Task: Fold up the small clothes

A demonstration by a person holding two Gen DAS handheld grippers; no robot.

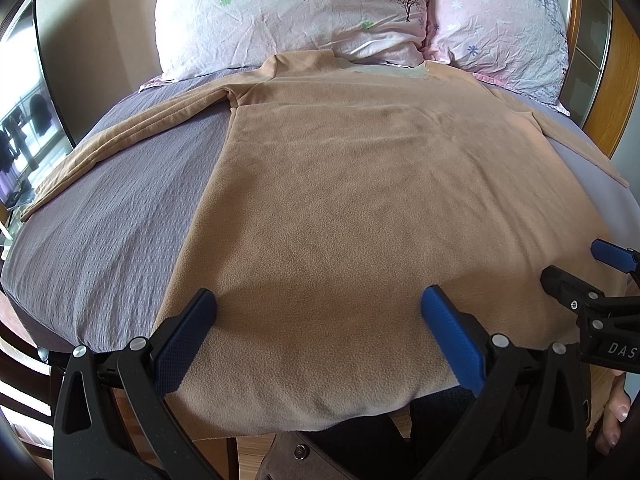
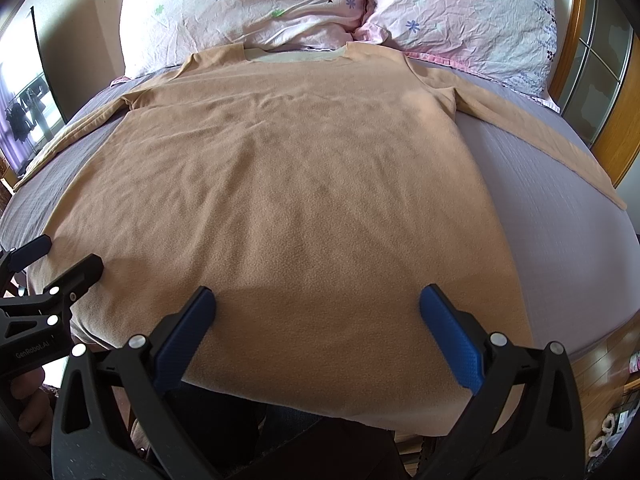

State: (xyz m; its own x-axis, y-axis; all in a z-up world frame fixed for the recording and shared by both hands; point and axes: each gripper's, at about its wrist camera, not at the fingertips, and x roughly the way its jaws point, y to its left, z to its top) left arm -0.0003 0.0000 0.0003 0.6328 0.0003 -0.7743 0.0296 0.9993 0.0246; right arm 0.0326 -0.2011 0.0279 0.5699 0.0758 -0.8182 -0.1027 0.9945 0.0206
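A bed with a grey-purple cover carries two pink floral pillows at its head. A tan long-sleeved top lies flat across it, sleeves spread, hem at the near edge. The left gripper and right gripper hover over the hem, wide open, holding nothing
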